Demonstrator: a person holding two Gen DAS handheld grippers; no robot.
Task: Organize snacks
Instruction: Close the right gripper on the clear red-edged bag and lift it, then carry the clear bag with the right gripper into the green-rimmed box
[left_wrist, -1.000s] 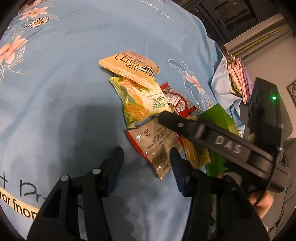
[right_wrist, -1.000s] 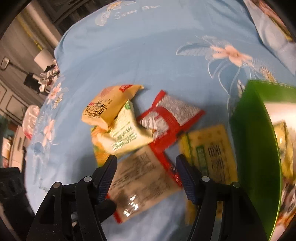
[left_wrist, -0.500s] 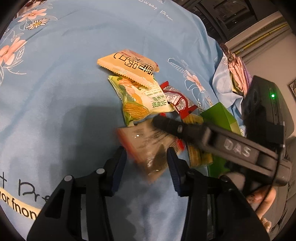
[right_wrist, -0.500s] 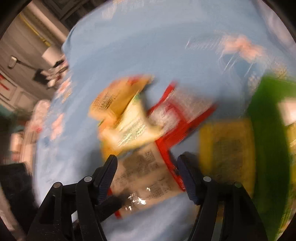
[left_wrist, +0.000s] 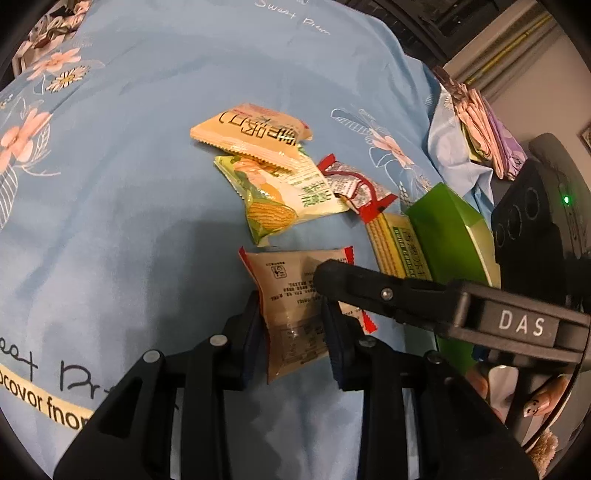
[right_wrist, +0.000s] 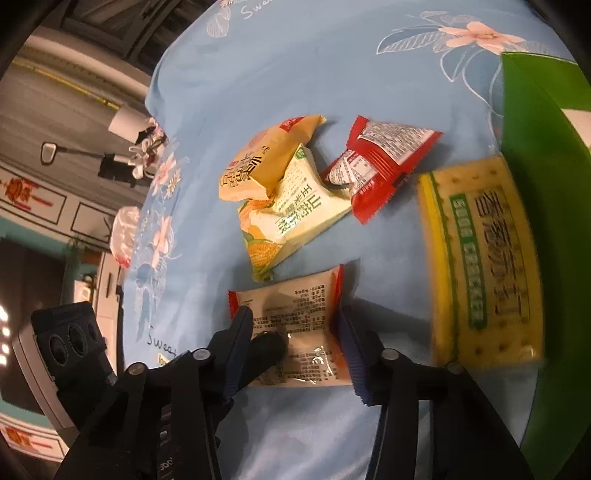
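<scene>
Left claw (left_wrist: 293, 334) jaws just closing, pinching pale red-edged foil snack packet (left_wrist: 295, 295) | right claw (right_wrist: 295, 350) also closing, pads straddling same packet, contact unclear | packet mid blue floral bedsheet (left_wrist: 129, 184), likely bound for green box (left_wrist: 450, 229) | yellow cracker pack (right_wrist: 484, 266) lies between.

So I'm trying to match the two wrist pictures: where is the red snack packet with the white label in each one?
Left wrist view: the red packet lies right of centre, between the corn packet and the green box.
Right wrist view: the red packet lies in the upper middle, right of the corn packet.
Shared landmark: the yellow cracker packet beside the green box, just below the red packet in both.
</scene>
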